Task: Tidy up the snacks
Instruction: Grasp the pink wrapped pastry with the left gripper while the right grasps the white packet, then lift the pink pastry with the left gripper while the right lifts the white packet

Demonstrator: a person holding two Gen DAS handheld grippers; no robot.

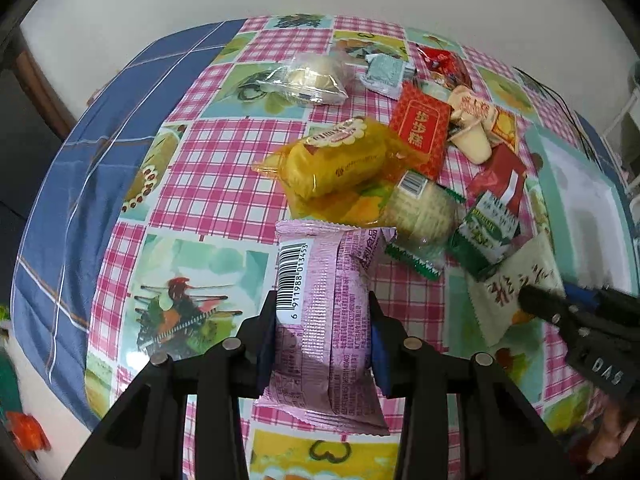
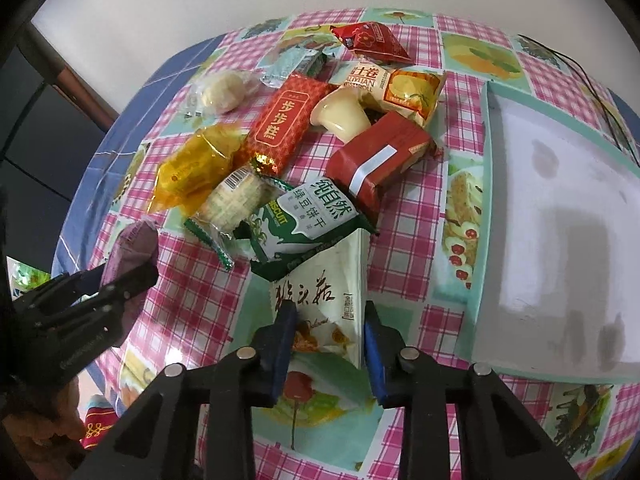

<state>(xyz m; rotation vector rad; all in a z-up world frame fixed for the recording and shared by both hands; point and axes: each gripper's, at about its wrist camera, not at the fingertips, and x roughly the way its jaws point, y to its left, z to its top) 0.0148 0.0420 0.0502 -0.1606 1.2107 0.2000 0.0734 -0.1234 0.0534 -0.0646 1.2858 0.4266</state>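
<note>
A checked tablecloth (image 1: 208, 168) is seen; the left gripper (image 1: 324, 340) is clamped on the pink packet (image 1: 324, 320), the right gripper (image 2: 326, 344) on the white packet (image 2: 332, 300). Both should be lifted straight, then carried to the tray (image 2: 560, 220) at the right gripper's right.

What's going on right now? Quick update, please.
Left gripper shut on pink foil snack packet. Right gripper closing on cream triangular snack packet. White tray with teal rim empty, unobstructed.

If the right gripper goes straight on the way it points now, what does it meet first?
Probably the white snack packet already between the right gripper fingers, then the checked tablecloth right under it; the depth is hard to judge.
</note>
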